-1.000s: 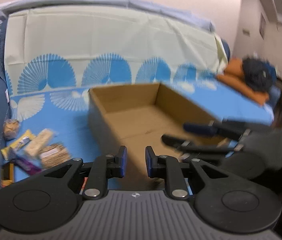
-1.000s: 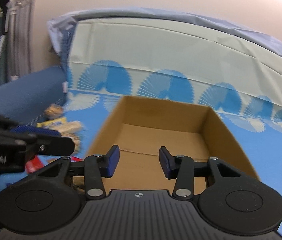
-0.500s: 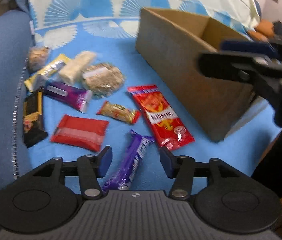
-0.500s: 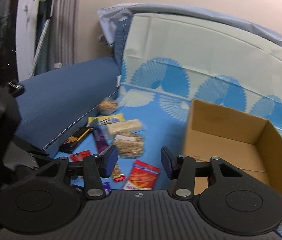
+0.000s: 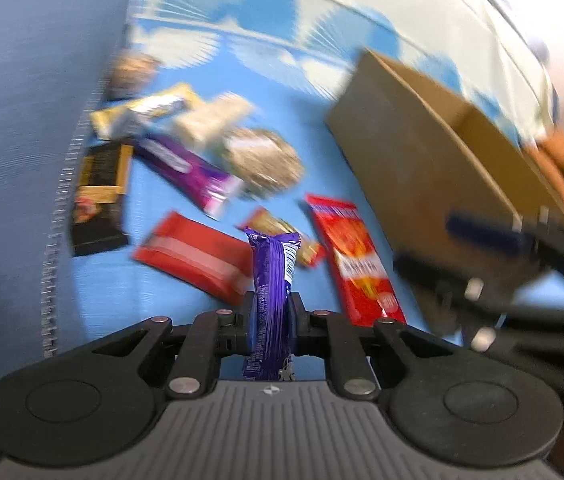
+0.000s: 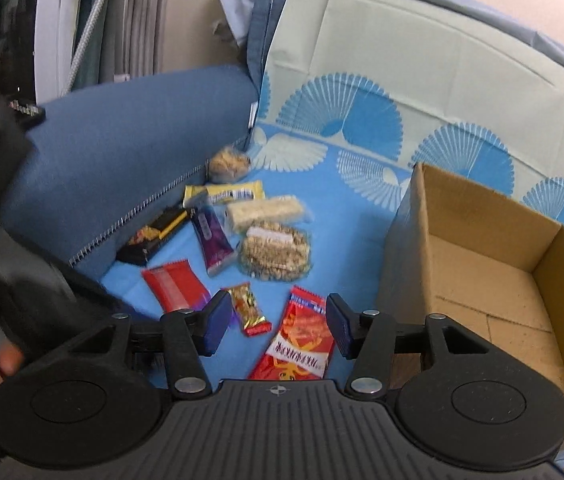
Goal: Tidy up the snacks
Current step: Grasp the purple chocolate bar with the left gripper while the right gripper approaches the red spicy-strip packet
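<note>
Step in hand: pick-up of 1 snack; the left gripper (image 5: 272, 316) has just been closing and is clenched on the purple bar (image 5: 272, 276), which stands up between its pads with its far end toward the snack pile.
Left of scene: the blue sofa arm (image 6: 122, 152) borders the pile; a black-and-gold pack (image 6: 154, 236) lies just beside its seam.
Snack pile: on the blue fan-print cloth (image 6: 345, 200), left of the box, lie a yellow bar (image 6: 226, 194), a pale bar (image 6: 266, 210), a second purple bar (image 6: 214, 240), a round oat cake pack (image 6: 276, 254), a red flat pack (image 6: 174, 290), a small gold-red bar (image 6: 248, 308) and a long red packet (image 6: 299, 344).
Right gripper (image 6: 278, 322): released, its jaws have just been opening; it hovers over the long red packet and the small gold-red bar, gripping neither.
Cardboard box (image 6: 481, 264): right of the pile, open-topped, no snack visible inside.
Next move, as I judge: carry the held purple bar right, over the box's near wall, and let go inside; the right gripper must drop onto 1 packet and close.
</note>
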`<state>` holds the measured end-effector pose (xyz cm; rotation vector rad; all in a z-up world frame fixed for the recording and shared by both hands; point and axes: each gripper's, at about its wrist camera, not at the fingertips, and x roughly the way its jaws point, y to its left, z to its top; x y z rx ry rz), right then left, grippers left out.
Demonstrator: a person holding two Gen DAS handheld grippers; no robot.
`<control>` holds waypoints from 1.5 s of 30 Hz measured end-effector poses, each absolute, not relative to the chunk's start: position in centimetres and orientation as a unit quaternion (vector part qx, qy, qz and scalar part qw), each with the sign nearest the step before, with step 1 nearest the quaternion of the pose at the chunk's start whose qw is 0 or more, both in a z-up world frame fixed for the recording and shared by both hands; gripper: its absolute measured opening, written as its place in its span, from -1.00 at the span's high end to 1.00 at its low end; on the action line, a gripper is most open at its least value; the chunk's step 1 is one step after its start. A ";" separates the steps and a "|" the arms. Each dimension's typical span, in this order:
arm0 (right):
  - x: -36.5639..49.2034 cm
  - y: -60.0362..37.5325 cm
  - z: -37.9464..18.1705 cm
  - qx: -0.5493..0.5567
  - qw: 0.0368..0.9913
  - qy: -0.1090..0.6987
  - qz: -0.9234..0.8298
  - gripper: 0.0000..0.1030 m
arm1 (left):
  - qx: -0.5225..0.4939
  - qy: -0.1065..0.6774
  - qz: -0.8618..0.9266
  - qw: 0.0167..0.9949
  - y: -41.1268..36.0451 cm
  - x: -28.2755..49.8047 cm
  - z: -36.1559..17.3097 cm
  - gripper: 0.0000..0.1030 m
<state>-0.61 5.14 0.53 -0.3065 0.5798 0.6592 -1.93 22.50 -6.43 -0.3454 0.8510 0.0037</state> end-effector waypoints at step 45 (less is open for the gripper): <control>2.8 8.9 -7.0 -0.187 0.871 0.386 0.239 0.31 | -0.165 0.402 0.049 0.899 23.2 -2.6 -5.6 0.67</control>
